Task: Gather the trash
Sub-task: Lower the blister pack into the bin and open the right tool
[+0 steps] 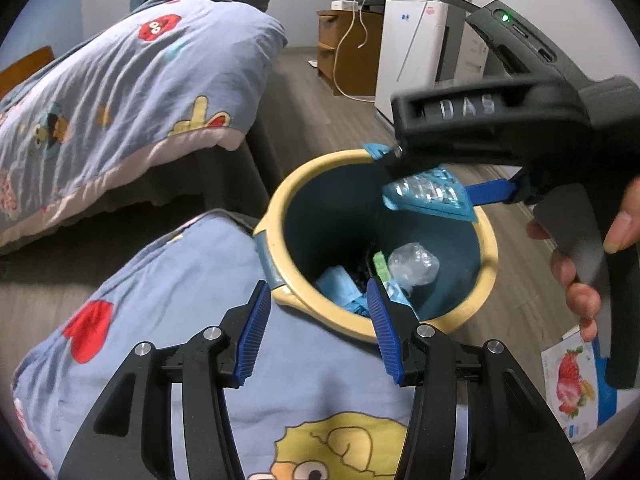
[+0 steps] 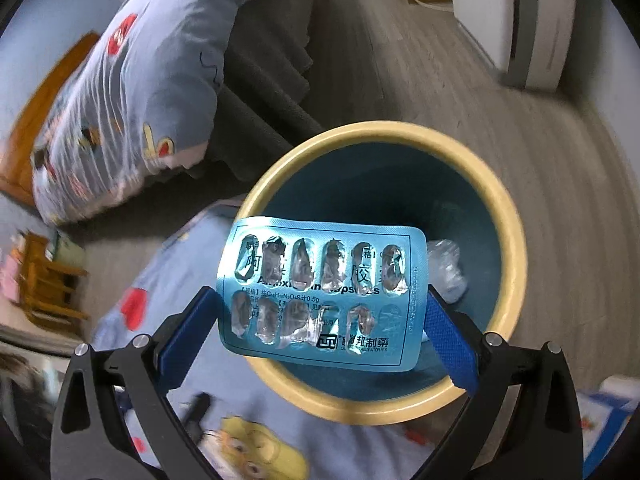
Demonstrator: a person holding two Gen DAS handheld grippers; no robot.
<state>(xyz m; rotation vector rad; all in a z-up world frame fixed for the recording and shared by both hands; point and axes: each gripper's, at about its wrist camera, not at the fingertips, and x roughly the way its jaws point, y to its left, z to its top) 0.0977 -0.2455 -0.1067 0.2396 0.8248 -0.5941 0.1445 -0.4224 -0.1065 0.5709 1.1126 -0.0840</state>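
A blue bin with a yellow rim (image 1: 280, 196) stands on the floor beside a cartoon quilt. Inside lie crumpled clear plastic (image 1: 412, 266), a light-blue wrapper (image 1: 338, 284) and a green scrap. My right gripper (image 1: 436, 178) hangs over the bin mouth, shut on an emptied blue blister pack (image 1: 430, 196). In the right wrist view the blister pack (image 2: 320, 292) spans between the two blue pads above the bin rim (image 2: 516, 240). My left gripper (image 1: 318, 286) is open at the bin's near rim, with nothing held.
The quilt corner (image 1: 180, 320) lies under my left gripper, against the bin. A bed (image 1: 120, 92) fills the left. A strawberry-printed package (image 1: 572, 380) lies on the floor at right. A white appliance (image 1: 412, 40) and wooden cabinet (image 1: 348, 48) stand behind. A hand (image 1: 580, 280) grips the right tool.
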